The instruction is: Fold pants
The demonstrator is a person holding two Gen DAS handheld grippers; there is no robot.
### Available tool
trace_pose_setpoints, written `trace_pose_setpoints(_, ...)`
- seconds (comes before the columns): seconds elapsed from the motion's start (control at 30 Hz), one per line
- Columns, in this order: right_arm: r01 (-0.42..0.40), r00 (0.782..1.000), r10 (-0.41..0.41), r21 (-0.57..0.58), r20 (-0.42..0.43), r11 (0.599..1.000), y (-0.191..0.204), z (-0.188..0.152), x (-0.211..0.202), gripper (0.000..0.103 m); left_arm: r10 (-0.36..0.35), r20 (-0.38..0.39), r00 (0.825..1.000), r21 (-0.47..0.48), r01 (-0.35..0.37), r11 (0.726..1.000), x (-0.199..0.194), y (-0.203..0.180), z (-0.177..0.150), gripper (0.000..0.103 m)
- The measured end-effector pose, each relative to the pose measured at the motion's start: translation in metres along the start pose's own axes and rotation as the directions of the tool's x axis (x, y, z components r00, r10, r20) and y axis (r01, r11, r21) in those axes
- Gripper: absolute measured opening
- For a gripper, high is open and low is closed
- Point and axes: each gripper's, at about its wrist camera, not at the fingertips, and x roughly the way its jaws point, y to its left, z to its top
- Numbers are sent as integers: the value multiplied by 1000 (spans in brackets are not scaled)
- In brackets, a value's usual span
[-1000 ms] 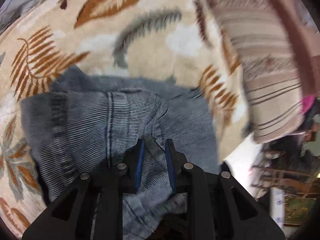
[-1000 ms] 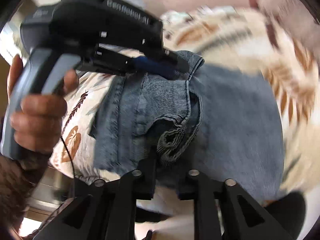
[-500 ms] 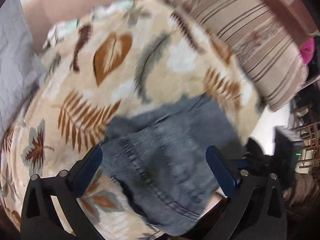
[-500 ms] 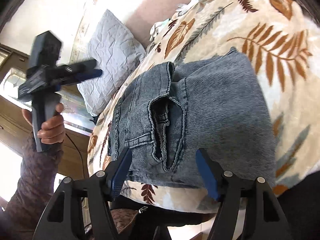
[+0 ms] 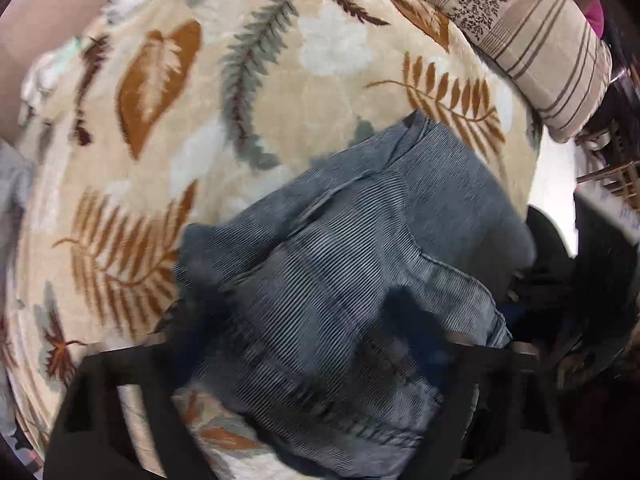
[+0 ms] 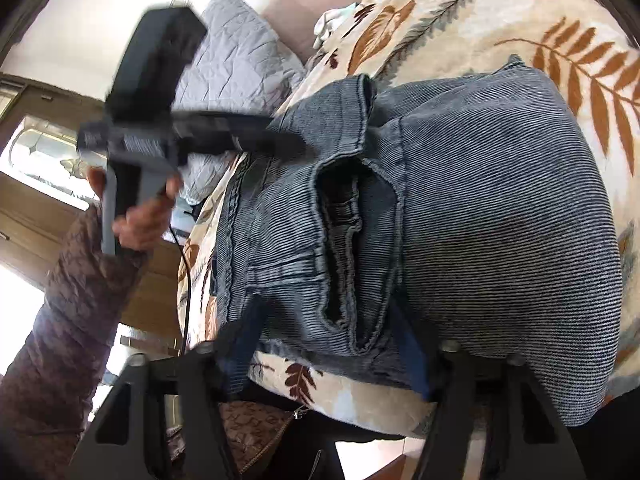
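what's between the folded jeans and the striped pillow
Only bare leaf-print blanket separates the jeans from the striped pillow, seen in the left wrist view.

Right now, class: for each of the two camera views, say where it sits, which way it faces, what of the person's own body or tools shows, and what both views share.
Left wrist: on the left gripper, looking forward and down over the folded pants on the leaf-print blanket; only its own blurred fingers show, spread apart.
Right wrist: on the right gripper, facing across the pants toward the grey pillow; its spread fingers, the left gripper, and the left hand show.
Shared: pants and blanket.
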Motion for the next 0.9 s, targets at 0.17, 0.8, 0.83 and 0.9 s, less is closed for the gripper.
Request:
trace_pose_setpoints(0.17, -80, 995, 82, -22, 60, 997, 17, 5, -27, 16, -35, 152, 988, -52, 43, 998, -55, -7, -19, 43)
trace_pose_setpoints(0.8, 83, 960, -121, 156, 252, 984, -74, 11, -127, 40, -88, 333, 939, -392, 223, 892, -72, -39, 11, 57)
trace_pose_setpoints(0.83, 77, 954, -119, 160, 275, 984, -72, 19, -130, 52, -58, 384, 921, -418, 229, 879, -88, -29, -4, 79)
trace_pose_setpoints(0.9, 70, 952, -112, 153, 286, 986, -70, 42, -129, 62, 51, 401, 915, -480, 163, 862, -101, -15, -28, 89)
